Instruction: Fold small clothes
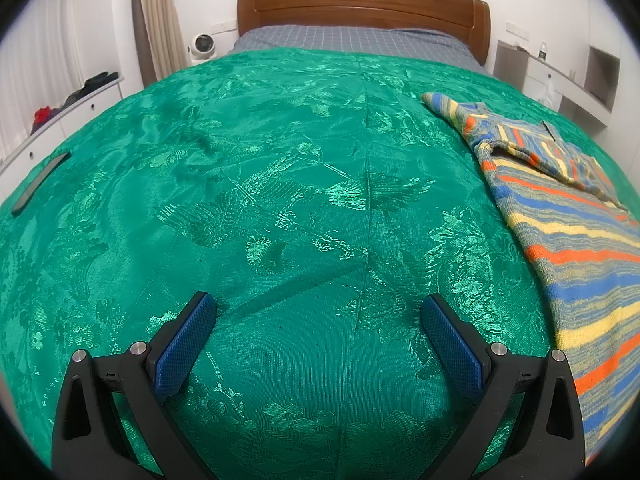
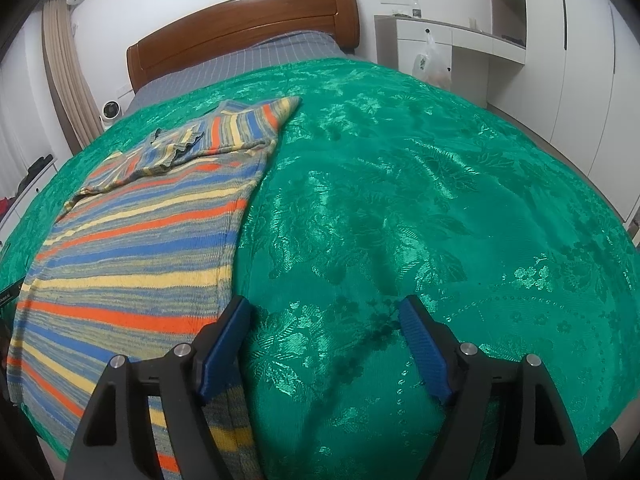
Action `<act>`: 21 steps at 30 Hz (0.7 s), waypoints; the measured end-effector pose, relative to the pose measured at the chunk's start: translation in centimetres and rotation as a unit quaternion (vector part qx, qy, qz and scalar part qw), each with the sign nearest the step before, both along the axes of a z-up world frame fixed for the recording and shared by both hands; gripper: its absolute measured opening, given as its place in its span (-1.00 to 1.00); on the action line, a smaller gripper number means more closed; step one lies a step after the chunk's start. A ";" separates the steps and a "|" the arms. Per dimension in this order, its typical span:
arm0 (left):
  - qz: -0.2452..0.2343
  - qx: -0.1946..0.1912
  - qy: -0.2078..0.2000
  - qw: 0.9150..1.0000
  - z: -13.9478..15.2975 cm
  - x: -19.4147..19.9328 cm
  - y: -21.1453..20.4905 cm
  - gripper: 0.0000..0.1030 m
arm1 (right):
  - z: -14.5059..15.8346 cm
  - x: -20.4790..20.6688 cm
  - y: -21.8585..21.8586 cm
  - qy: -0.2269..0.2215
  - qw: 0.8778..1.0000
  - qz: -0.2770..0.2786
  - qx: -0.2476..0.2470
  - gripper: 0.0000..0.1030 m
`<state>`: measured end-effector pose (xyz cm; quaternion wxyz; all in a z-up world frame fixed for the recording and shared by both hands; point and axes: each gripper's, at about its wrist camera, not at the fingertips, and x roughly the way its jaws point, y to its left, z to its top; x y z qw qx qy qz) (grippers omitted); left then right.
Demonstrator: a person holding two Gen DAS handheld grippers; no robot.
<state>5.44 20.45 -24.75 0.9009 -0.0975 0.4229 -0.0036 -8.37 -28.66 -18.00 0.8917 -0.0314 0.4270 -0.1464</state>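
Observation:
A striped knit sweater [image 1: 568,216] in blue, yellow and orange lies on the green bedspread [image 1: 280,200], at the right of the left wrist view. Its sleeves are folded across the chest. My left gripper [image 1: 318,308] is open over bare bedspread, well left of the sweater, with nothing between its blue pads. In the right wrist view the sweater [image 2: 132,240] fills the left side. My right gripper [image 2: 324,312] is open, its left finger [image 2: 224,344] over the sweater's right edge and its right finger over the bedspread [image 2: 420,200]. Neither gripper holds cloth.
A wooden headboard [image 1: 360,4] stands at the far end of the bed. A dark flat bar [image 1: 40,182] lies near the bed's left edge. White drawers with clothes [image 1: 80,96] run along the left wall. A white desk with a plastic bag [image 2: 430,62] stands at the right.

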 end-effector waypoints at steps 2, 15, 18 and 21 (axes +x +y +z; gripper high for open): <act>0.000 0.000 0.000 1.000 0.0 0.0 0.0 0.99 | 0.0 0.0 0.0 0.000 1.000 0.000 0.000 0.50; 0.001 0.000 0.000 1.000 0.0 0.0 -0.1 0.99 | 8.0 8.2 2.7 0.001 0.989 0.085 0.122 0.50; 0.001 0.000 0.000 1.000 0.0 -0.1 -0.1 0.99 | 7.1 14.0 2.9 0.031 0.966 0.086 0.241 0.49; 0.001 -0.001 0.000 1.000 0.0 -0.1 -0.1 0.99 | 4.3 19.9 3.1 0.063 0.950 0.061 0.301 0.26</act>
